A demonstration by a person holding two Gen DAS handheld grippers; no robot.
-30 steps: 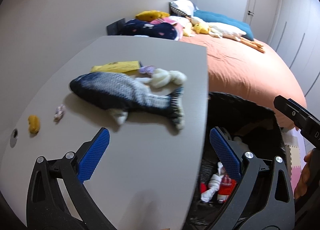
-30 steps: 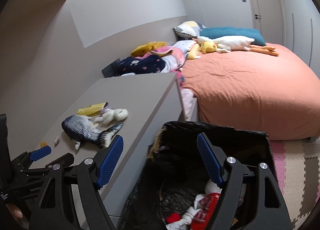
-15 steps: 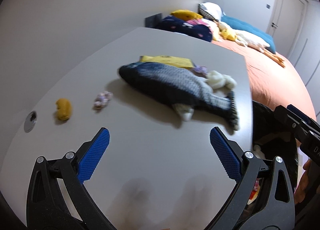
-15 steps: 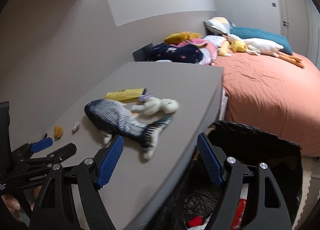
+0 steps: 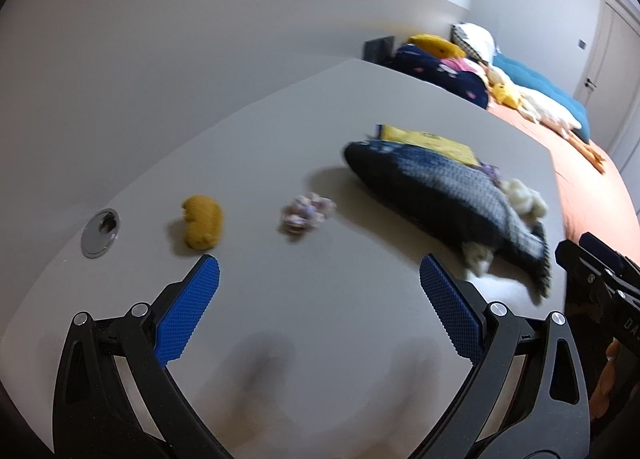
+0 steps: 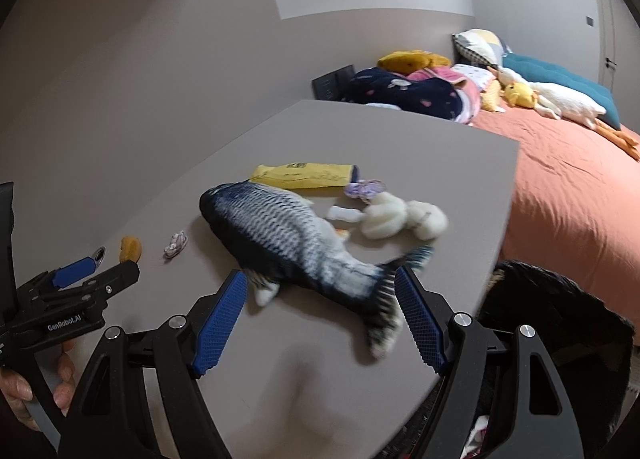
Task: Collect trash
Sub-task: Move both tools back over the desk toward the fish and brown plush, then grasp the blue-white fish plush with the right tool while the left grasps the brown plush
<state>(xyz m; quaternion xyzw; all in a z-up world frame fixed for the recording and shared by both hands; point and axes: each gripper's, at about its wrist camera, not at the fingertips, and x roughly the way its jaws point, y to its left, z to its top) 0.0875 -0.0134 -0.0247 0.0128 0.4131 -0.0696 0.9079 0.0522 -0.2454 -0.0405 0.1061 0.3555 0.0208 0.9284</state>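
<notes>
Looking thru left wrist cam: my left gripper [image 5: 319, 282] hangs over the grey worktop [image 5: 320, 339], jaws spread, nothing btwn them. Orange scrap [image 5: 202, 221] and crumpled wad [image 5: 306, 213] lie just ahead, apart from each other; fish plush [image 5: 440, 195] further right. Right wrist cam: right gripper [image 6: 320, 291], jaws spread, empty, over the fish's tail end. Black-lined bin [image 6: 560, 315] sits off the worktop's right edge, beside the bed [image 6: 572, 195].

Fish toy [image 6: 296, 243] motion-blurred in both views, tail smeared. Wad [image 5: 306, 213] at 11 o'clock of fish in left view: too blurred to ID. Bin [image 6: 560, 323] at 4 o'clock in right view cut by frame edge, mostly behind right fingers [image 6: 420, 323]; contents barely show. Hand [image 6: 24, 391] at 8 o'clock cut off. Wrapper [image 5: 432, 141] partly behind fish.
</notes>
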